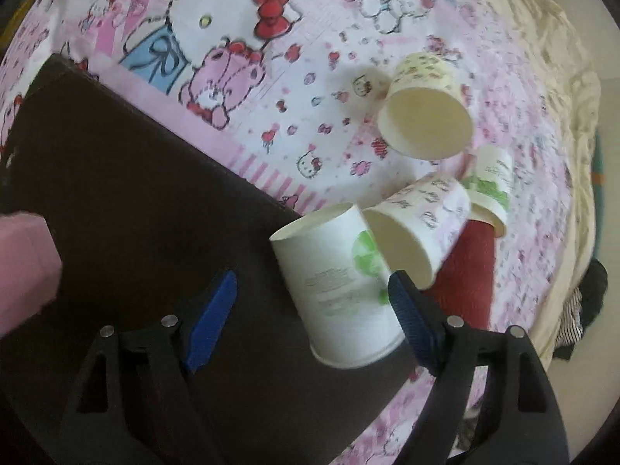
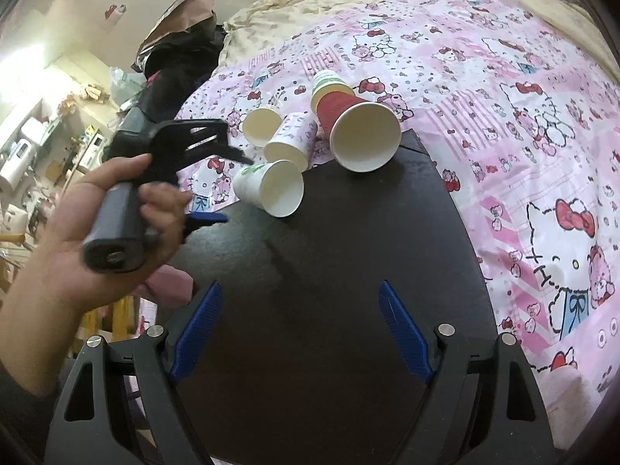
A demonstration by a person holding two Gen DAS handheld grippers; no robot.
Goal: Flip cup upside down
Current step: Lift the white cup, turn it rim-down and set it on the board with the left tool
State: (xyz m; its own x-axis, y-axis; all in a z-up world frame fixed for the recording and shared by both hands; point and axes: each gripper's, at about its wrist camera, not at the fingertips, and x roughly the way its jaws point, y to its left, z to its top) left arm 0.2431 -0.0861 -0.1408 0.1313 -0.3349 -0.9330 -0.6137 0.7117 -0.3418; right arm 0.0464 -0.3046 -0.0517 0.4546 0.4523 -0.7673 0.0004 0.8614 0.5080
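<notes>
The left hand-held gripper point(image 1: 312, 319) has its blue-padded fingers spread wide, and the white cup point(image 1: 337, 290) lies between them without being pinched: the far-side pad point(image 1: 409, 319) sits just at the cup's wall, while the other pad is well apart from it. This cup is white paper with a green round mark and faint grey-green print on its side; it lies tipped over near the edge of the dark counter point(image 1: 135, 193), its open rim pointing back toward that gripper and its closed base pointing away. In the right wrist view the same cup point(image 2: 271, 188) shows its plain white inside, lying just ahead of the left gripper's blue fingertips, with the person's left hand point(image 2: 97, 232) wrapped round that tool's black handle. Beyond the cup, further from the left gripper, a cluster of other cups lies on its sides: a patterned cup point(image 1: 418, 224) touching the white one, a red cup point(image 2: 356, 128) with a white interior, a green-printed cup point(image 1: 492, 182) behind it, and a cream cup point(image 1: 426, 112) farther out on the Hello Kitty bedsheet point(image 1: 271, 97). The right hand-held gripper point(image 2: 300, 329) hangs over the dark counter with its fingers spread and nothing between them, well short of the cups.
</notes>
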